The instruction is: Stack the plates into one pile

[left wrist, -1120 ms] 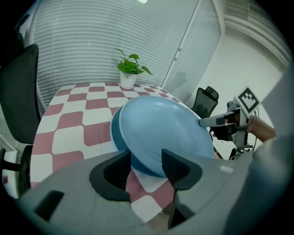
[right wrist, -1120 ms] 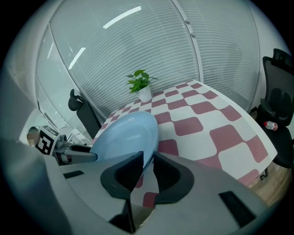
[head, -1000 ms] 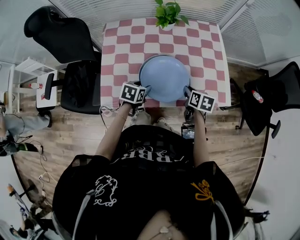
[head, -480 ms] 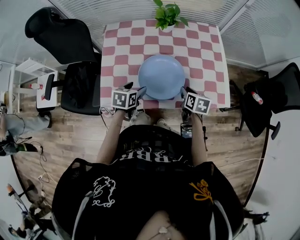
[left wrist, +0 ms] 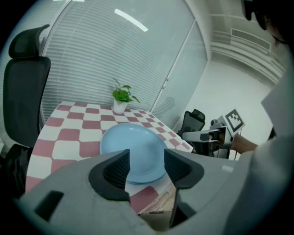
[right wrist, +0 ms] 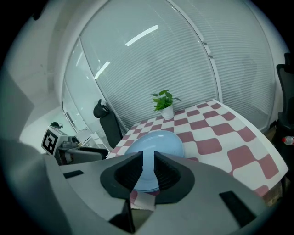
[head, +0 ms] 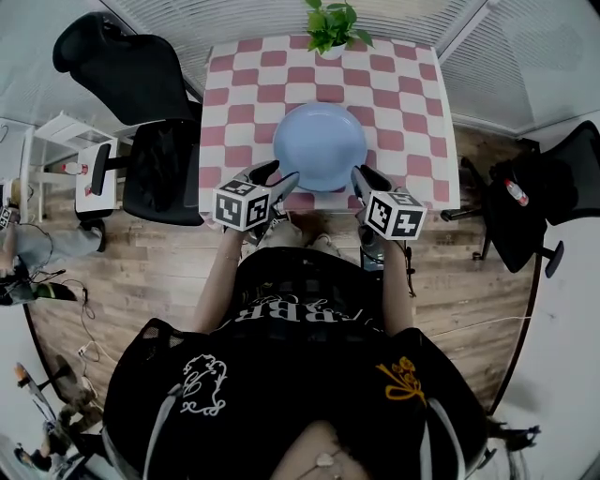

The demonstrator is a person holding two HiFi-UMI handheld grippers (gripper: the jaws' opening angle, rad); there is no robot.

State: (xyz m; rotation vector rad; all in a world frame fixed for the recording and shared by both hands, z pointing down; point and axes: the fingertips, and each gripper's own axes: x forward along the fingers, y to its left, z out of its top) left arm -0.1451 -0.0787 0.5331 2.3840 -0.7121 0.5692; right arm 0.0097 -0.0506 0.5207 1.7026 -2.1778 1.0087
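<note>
The blue plates [head: 320, 146] sit as one pile in the upper middle of the head view, on the near half of the table [head: 412, 94]. In the left gripper view [left wrist: 138, 140] two rims show one over the other. The table wears a red and white checked cloth. A potted plant [head: 333, 26] stands at its far edge, at the top of the frame, well apart from the pile. The left gripper [head: 274, 176] is just below and left of the pile. Its jaws stand wide apart, though they have just been closing a little. Nothing is between them, and the plates lie beyond the pads [left wrist: 147, 158]. The right gripper [head: 360, 178] is just below and right of the pile. Its jaws leave only a narrow slot with nothing in it [right wrist: 148, 161], and neither gripper holds a plate. A black office chair [head: 141, 103] stands at the upper left, beside the table, on the wooden floor [head: 141, 272].
</note>
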